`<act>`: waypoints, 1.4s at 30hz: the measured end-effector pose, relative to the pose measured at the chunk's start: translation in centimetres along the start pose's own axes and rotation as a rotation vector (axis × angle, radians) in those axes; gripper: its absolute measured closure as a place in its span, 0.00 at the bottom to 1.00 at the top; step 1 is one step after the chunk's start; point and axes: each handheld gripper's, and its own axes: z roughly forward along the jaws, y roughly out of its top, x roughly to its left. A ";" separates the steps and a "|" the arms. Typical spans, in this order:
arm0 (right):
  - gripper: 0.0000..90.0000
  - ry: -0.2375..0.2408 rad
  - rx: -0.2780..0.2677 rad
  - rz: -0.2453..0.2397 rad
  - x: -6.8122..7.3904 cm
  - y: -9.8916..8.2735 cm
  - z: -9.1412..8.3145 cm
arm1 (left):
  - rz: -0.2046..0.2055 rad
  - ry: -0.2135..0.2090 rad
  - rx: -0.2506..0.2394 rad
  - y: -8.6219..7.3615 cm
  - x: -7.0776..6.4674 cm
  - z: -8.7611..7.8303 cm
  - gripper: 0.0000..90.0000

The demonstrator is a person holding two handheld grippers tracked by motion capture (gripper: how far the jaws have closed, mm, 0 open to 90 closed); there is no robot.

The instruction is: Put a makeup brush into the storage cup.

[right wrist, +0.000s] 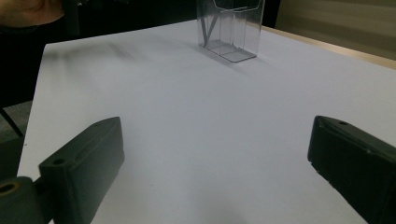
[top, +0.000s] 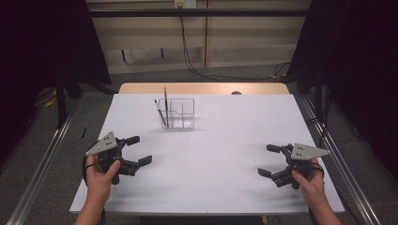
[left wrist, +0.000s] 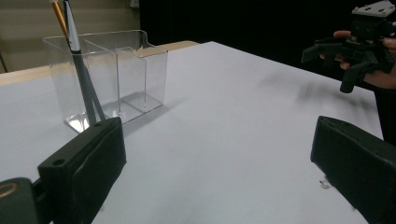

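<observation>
Both claws, the left gripper (top: 139,150) and right gripper (top: 271,161), hover spread wide and empty over the white table (top: 220,187), held low in each hand. Ahead and between them stands the clear plastic divided organiser (top: 180,113), an orange pencil (top: 165,101) and grey pen (top: 159,112) already upright inside; apparently nothing is left to load.

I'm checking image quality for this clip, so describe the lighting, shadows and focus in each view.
High view: even light on the white table, dark surroundings, faint shadow beside the clear organizer. Left gripper view: organizer sharp, near jaws soft, the right hand-held gripper casts a blurry shadow. Right gripper view: table evenly lit, jaws blurred, organizer slightly soft.
</observation>
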 end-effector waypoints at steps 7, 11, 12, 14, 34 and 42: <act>0.04 -0.003 -0.002 0.002 -0.1 0.0 0.0 | -0.001 0.008 0.014 -0.3 -0.1 -0.2 0.04; 0.04 -0.003 -0.003 0.001 -0.1 0.0 0.0 | 0.004 0.009 0.020 -0.4 -0.2 -0.3 0.04; 0.04 -0.003 -0.003 0.001 -0.1 0.0 0.0 | 0.004 0.010 0.019 -0.4 -0.2 -0.3 0.04; 0.04 -0.004 -0.005 0.003 -0.1 0.0 -0.1 | 0.007 0.016 0.025 -0.4 -0.2 -0.3 0.04; 0.04 -0.009 -0.008 0.003 -0.1 0.0 0.0 | 0.018 0.044 0.048 -0.8 -0.2 -1.3 0.04; 0.04 -0.012 -0.008 0.000 -0.1 0.0 -0.1 | 0.012 0.054 0.040 -1.0 -0.3 -1.7 0.04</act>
